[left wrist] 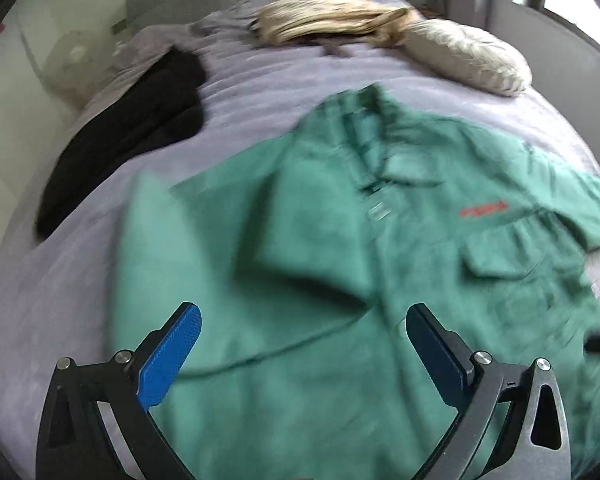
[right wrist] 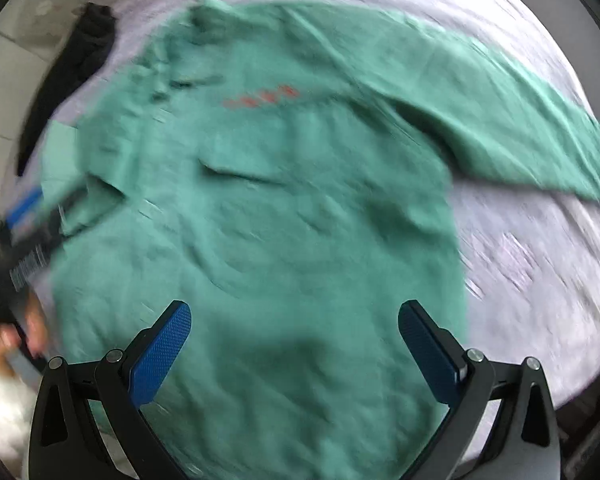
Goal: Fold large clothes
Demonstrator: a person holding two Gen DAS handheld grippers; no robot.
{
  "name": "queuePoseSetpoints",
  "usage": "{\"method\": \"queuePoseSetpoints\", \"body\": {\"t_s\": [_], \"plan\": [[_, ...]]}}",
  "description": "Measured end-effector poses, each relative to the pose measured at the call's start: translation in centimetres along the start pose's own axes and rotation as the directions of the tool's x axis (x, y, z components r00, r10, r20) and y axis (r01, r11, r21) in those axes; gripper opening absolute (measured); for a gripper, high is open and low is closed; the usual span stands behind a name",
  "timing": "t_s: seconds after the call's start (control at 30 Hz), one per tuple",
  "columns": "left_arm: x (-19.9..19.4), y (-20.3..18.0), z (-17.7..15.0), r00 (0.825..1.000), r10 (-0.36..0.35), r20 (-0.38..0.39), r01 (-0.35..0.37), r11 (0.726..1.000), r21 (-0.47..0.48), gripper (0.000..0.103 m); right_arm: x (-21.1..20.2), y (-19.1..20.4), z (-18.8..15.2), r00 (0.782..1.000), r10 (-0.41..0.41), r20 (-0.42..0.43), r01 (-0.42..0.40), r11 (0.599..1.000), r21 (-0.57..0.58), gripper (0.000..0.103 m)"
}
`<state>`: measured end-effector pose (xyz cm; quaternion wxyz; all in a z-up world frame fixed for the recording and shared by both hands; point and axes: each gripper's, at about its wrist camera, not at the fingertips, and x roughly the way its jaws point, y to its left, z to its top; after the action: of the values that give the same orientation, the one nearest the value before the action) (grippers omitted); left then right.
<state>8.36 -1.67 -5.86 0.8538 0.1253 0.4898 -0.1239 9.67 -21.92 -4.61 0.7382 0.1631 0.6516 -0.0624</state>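
Bed [left wrist: 300, 80] holds green shirt [left wrist: 340, 260] below both open fingers.

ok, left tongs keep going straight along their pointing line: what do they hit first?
Most likely the green shirt spread on the bed. The left tongs are open, nothing between them; depth is blurred.

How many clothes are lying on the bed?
3, maybe more. The green shirt lies spread in the middle. A black garment lies along the bed's left edge. A cream garment sits at the far end, with something dark partly hidden behind it.
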Motion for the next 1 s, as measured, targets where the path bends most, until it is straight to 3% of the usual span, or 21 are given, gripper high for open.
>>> {"method": "queuePoseSetpoints", "body": {"t_s": [0.13,0.23,0.3,0.33,0.37,0.4,0.43,0.47,0.5,0.53,0.57,0.67,0.73,0.77,0.83,0.93,1.0], "plan": [[1.0,5.1,-2.7,0.993,0.115,-0.037,-0.117,0.992,-0.045,0.103,2.4,8.2,2.8,0.995,-0.023,0.096,0.043,0.976,-0.212,0.103],[3.0,8.3,-4.1,0.981,0.180,-0.069,-0.184,0.981,-0.066,0.103,4.9,14.8,4.7,0.982,-0.039,0.186,0.104,0.928,-0.357,0.103],[4.8,9.9,-4.6,0.972,0.220,-0.088,-0.227,0.971,-0.076,0.103,7.1,18.4,5.7,0.961,-0.093,0.262,0.204,0.876,-0.438,0.103],[5.5,10.3,-4.7,0.968,0.234,-0.092,-0.241,0.967,-0.080,0.103,8.6,19.8,6.1,0.942,-0.139,0.306,0.275,0.842,-0.464,0.103],[6.1,10.8,-5.0,0.964,0.249,-0.095,-0.257,0.962,-0.087,0.103,10.4,20.8,6.5,0.909,-0.206,0.361,0.372,0.790,-0.487,0.103],[6.7,11.4,-5.2,0.959,0.268,-0.094,-0.277,0.956,-0.100,0.103,11.5,21.1,6.8,0.887,-0.244,0.391,0.427,0.755,-0.498,0.097],[7.3,11.7,-5.3,0.955,0.282,-0.091,-0.291,0.950,-0.110,0.103,12.2,20.8,7.1,0.881,-0.249,0.402,0.441,0.738,-0.510,0.061],[7.1,12.2,-5.6,0.951,0.297,-0.090,-0.306,0.944,-0.120,0.103,12.1,19.9,7.7,0.915,-0.190,0.357,0.361,0.779,-0.512,0.022],[7.5,12.8,-5.7,0.947,0.310,-0.087,-0.320,0.937,-0.142,0.103,11.2,18.6,8.2,0.934,-0.126,0.334,0.282,0.833,-0.476,0.011],[7.7,13.1,-5.6,0.947,0.311,-0.085,-0.321,0.934,-0.157,0.103,9.8,16.7,8.6,0.945,-0.033,0.325,0.177,0.888,-0.425,0.011],[7.9,13.5,-5.6,0.947,0.311,-0.081,-0.321,0.930,-0.179,0.103,7.8,14.1,8.9,0.940,0.078,0.333,0.047,0.934,-0.353,0.011],[8.5,14.6,-5.4,0.952,0.297,-0.077,-0.307,0.925,-0.225,0.103,4.8,7.6,9.1,0.911,0.150,0.383,-0.098,0.984,-0.152,0.012],[9.0,14.5,-5.2,0.959,0.274,-0.072,-0.283,0.932,-0.224,0.103,5.2,2.7,9.2,0.910,0.223,0.349,-0.240,0.971,0.003,0.015],[9.2,14.4,-5.2,0.957,0.282,-0.073,-0.291,0.932,-0.218,0.103,6.2,0.2,9.0,0.908,0.272,0.318,-0.315,0.945,0.091,0.018],[9.3,14.2,-5.2,0.955,0.287,-0.073,-0.296,0.933,-0.203,0.103,8.0,-3.4,8.5,0.910,0.300,0.286,-0.369,0.900,0.233,0.034],[8.7,14.7,-5.6,0.967,0.240,-0.089,-0.252,0.953,-0.166,0.103,8.4,-6.1,7.2,0.856,0.392,0.337,-0.499,0.798,0.338,0.050],[7.8,14.9,-6.2,0.973,0.201,-0.116,-0.215,0.969,-0.122,0.103,7.8,-7.2,6.2,0.845,0.391,0.365,-0.519,0.766,0.380,0.061]]}}
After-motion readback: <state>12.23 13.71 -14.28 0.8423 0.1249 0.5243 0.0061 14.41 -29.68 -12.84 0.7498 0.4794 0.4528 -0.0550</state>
